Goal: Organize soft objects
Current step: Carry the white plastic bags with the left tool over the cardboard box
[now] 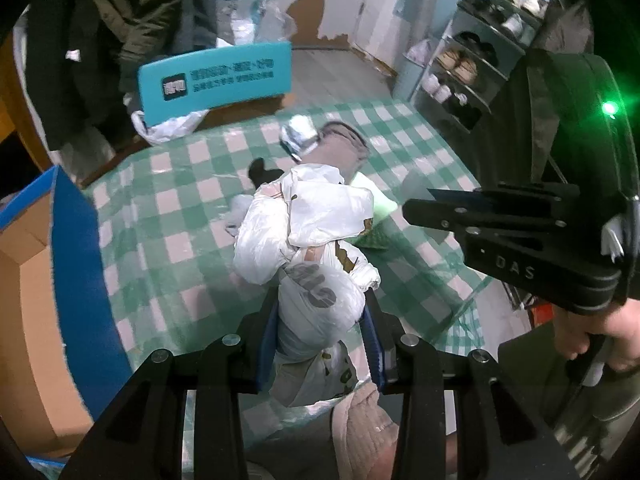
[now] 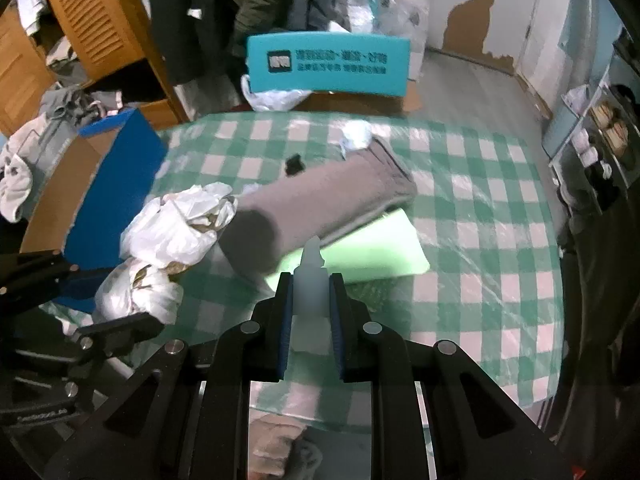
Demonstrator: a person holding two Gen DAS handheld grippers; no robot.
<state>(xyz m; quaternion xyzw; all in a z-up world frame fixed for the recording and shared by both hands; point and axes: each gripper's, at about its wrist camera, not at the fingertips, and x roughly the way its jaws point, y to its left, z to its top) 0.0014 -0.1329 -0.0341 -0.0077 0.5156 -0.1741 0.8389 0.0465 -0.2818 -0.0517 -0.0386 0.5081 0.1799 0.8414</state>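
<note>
My left gripper (image 1: 322,312) is shut on a bunch of white plastic bags (image 1: 308,236), held above the green checked table (image 1: 172,208); the bags also show in the right wrist view (image 2: 176,228). My right gripper (image 2: 312,292) is shut on a small white plastic bottle (image 2: 310,280) with a nozzle tip, above the table. A folded grey cloth (image 2: 320,204) lies on a pale green sheet (image 2: 376,252) mid-table. A crumpled white wad (image 2: 356,134) and a small black item (image 2: 294,164) lie behind it.
A blue cardboard box (image 1: 52,280) stands open at the table's left edge, also in the right wrist view (image 2: 116,184). A teal chair back (image 2: 328,64) is behind the table. A shoe rack (image 1: 472,68) stands at the right. Clothes hang at the back left.
</note>
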